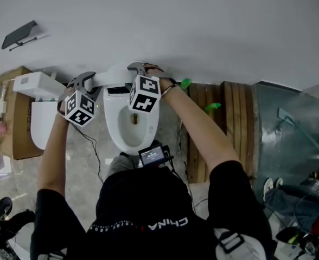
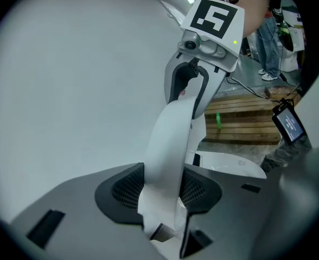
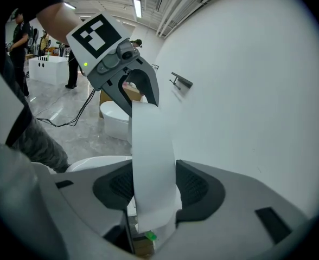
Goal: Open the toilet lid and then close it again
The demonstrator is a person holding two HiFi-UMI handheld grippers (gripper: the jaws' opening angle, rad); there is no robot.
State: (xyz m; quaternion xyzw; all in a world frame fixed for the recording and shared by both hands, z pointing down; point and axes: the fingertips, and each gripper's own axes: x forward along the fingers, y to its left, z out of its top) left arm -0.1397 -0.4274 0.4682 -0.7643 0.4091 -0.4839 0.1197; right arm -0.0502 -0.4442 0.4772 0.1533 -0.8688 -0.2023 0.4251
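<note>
The white toilet lid [image 1: 114,76] stands raised against the wall above the open bowl [image 1: 131,128]. My left gripper [image 1: 82,80] is at the lid's left edge and my right gripper [image 1: 141,67] at its right edge. In the left gripper view the lid [image 2: 173,140] runs edge-on between the left gripper's [image 2: 159,187] jaws, with the right gripper [image 2: 189,85] on its far end. In the right gripper view the lid [image 3: 151,145] lies between the right gripper's [image 3: 154,187] jaws. Both pairs of pads flank the lid closely without a clear squeeze.
A second white toilet [image 1: 40,118] and a cardboard box [image 1: 16,107] stand to the left. Wooden pallets [image 1: 224,123] lie to the right. A small screen device [image 1: 153,155] hangs at the person's chest, and a cable [image 1: 94,145] trails over the floor.
</note>
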